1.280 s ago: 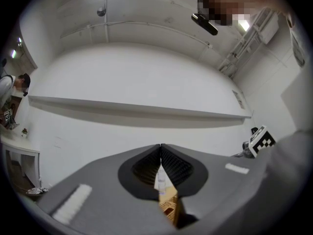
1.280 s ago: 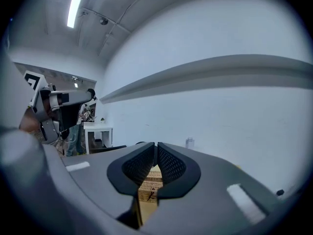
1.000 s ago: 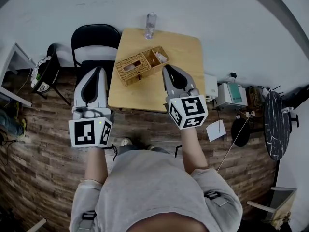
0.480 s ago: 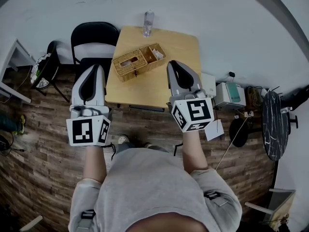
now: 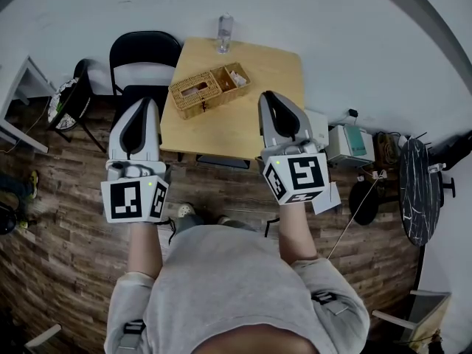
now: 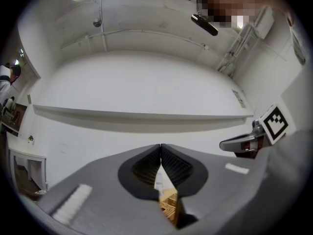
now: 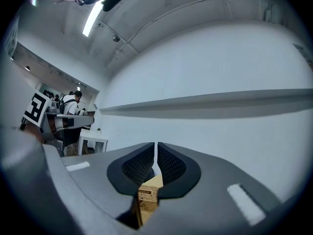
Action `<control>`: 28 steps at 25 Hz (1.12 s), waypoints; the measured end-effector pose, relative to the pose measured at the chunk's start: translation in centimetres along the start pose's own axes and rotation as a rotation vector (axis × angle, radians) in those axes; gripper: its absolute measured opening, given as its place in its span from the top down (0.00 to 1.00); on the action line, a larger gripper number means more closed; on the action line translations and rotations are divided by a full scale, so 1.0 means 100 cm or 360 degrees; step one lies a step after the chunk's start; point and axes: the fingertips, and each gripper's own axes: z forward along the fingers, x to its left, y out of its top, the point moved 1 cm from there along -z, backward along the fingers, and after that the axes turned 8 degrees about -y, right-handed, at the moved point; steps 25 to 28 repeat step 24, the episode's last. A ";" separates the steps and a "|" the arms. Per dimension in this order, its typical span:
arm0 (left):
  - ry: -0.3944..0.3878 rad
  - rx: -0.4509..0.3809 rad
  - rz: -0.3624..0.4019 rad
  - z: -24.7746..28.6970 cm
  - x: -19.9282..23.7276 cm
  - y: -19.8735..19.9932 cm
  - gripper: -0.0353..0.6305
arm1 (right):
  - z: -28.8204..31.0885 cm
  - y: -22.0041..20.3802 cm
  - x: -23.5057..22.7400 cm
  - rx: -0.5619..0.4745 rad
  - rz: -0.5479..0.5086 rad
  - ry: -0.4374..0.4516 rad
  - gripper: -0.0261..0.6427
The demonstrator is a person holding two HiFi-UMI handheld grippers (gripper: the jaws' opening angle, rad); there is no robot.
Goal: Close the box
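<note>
Wicker box (image 5: 209, 89), toward the far left of the wooden surface (image 5: 258, 116), near the bottle (image 5: 224, 34): how does it lie, do you think?

One part shows a woven top with a dark slot. The part beside it looks open, with something pale inside. I'd judge the lid is swung aside, though it's small in the head view.

And the grippers?

Both are held well short of the box. The left gripper (image 5: 143, 103) has its fingers (image 6: 173, 168) pressed together at the tips, with nothing between them. The right gripper (image 5: 270, 96) has its fingers (image 7: 171, 168) all but together, a thin slit between them, and it is empty too.

So how would you close it well?

Closed fingers suit it, because this is a push and not a pinch. Slide one tip under the lid's free edge and swing it over in an arc about the joined edge. Rest the other gripper on the body so the light basket doesn't skate toward the bottle. Ease the last bit so the lid seats square and traps nothing.
</note>
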 end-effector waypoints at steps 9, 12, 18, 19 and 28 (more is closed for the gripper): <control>0.0029 -0.0004 0.0021 -0.010 -0.009 0.004 0.86 | -0.009 0.002 0.000 -0.0015 0.0006 0.0023 0.93; 0.0044 -0.0003 0.0025 -0.012 -0.011 0.006 0.86 | -0.010 0.004 0.000 -0.0023 0.0013 0.0035 0.93; 0.0066 -0.0001 0.0036 -0.012 -0.014 0.007 0.86 | -0.010 0.005 -0.001 -0.0040 0.0017 0.0051 0.93; 0.0068 -0.0002 0.0038 -0.011 -0.014 0.007 0.86 | -0.010 0.005 -0.002 -0.0042 0.0016 0.0052 0.93; 0.0073 -0.0004 0.0046 -0.010 -0.017 0.010 0.86 | -0.010 0.007 -0.006 -0.0055 0.0014 0.0053 0.93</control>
